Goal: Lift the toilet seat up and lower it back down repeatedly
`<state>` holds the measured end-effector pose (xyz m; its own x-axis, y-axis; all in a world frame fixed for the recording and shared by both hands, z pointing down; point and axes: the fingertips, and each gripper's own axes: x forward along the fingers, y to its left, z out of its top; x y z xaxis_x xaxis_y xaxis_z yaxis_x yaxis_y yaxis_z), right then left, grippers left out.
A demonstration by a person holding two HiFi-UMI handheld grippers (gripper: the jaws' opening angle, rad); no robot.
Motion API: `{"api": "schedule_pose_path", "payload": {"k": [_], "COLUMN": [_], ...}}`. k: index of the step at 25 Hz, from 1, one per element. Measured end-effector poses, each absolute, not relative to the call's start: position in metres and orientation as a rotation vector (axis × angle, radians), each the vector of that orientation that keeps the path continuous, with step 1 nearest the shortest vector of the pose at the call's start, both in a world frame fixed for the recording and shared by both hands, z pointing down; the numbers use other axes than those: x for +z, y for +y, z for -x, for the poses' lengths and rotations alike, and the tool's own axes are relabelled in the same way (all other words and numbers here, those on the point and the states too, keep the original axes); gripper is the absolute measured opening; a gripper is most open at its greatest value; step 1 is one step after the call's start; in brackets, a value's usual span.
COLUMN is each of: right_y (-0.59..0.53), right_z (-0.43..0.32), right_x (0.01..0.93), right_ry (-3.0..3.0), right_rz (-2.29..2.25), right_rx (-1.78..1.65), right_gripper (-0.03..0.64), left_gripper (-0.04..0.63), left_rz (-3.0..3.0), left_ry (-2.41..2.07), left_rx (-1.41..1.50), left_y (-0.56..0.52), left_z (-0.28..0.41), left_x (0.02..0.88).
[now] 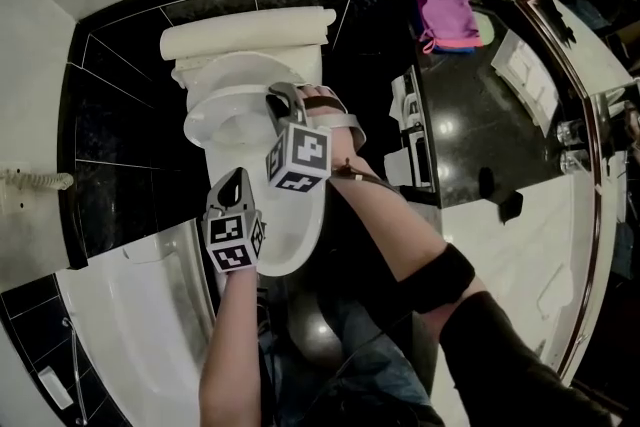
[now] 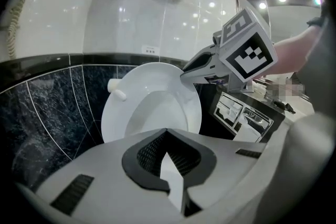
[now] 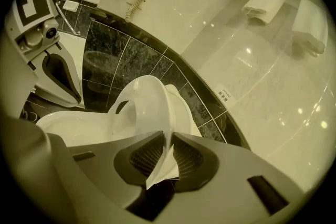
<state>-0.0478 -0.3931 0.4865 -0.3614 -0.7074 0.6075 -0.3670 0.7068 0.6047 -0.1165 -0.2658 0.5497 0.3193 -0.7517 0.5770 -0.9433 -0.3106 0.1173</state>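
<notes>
toilet seat (image 3: 149,105) | white oval ring | lifted, steeply tilted | above the bowl (image 3: 68,126)

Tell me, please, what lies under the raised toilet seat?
The white bowl shows beneath the toilet seat, which the right gripper holds tilted up; the seat covers the bowl's rear.

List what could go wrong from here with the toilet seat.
1. The right gripper pinches only the thin edge of the raised seat; it might slip and let the seat slam onto the bowl.
2. The left gripper hovers near the bowl's front, so a falling seat might hit it.
</notes>
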Motion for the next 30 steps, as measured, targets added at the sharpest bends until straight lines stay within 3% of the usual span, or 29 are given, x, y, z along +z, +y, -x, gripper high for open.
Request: {"api": "schedule_pose_path", "payload": {"k": [30], "right_y": [-0.15], "right_z": [0.062], "right_x": [0.537], "right_ry": [-1.904], "right_rz": [-0.858], "right_rx": [-0.476], "right_gripper": [0.078], "left_gripper": [-0.012], "left_rz": [-2.223], "left_ry": [-1.383], "left_rx": [0.608], "left_y": [-0.147], "left_z": [0.138], "left_x": [0.581]}}
